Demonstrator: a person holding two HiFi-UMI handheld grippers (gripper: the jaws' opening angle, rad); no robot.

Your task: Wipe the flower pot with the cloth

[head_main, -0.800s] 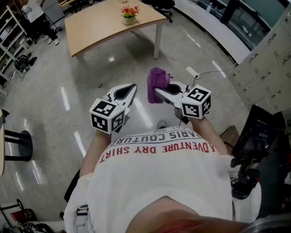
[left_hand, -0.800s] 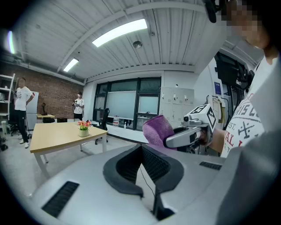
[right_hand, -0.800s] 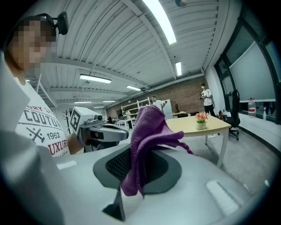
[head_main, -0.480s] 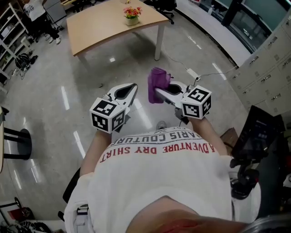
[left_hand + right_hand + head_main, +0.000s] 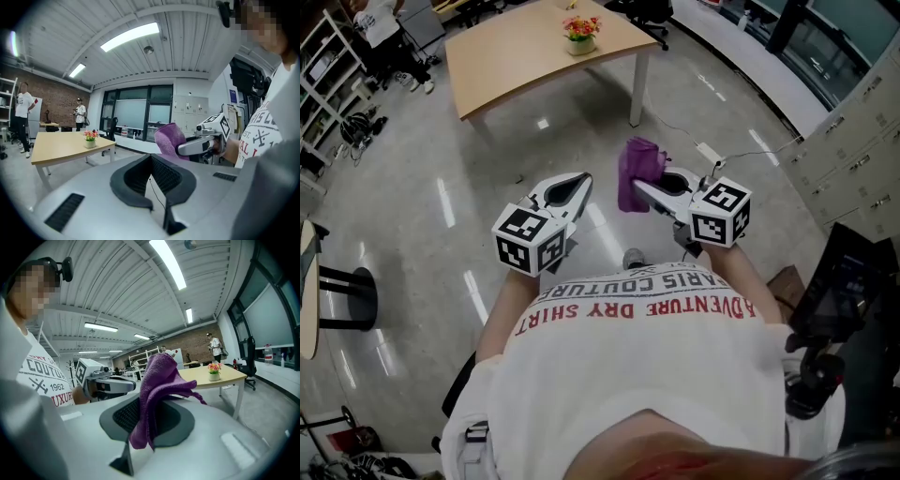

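A small flower pot (image 5: 581, 36) with red and yellow blooms stands on a light wooden table (image 5: 525, 56) far ahead across the floor; it also shows as the pot (image 5: 90, 140) and the pot (image 5: 214, 373) in the gripper views. My right gripper (image 5: 641, 186) is shut on a purple cloth (image 5: 639, 169), which drapes over its jaws as the cloth (image 5: 157, 390). My left gripper (image 5: 579, 180) is held beside it at chest height, shut and empty; its jaws meet in the left gripper view (image 5: 151, 158). Both grippers are well short of the table.
Grey lockers (image 5: 853, 131) line the right side. A power strip with a cable (image 5: 709, 151) lies on the glossy floor. A black stool base (image 5: 342, 300) stands at the left, black equipment (image 5: 839, 291) at the right. People (image 5: 21, 112) stand near shelves beyond the table.
The table and pot have slid slightly down and right in the head view. Both grippers keep their pose, and the cloth stays in the right one.
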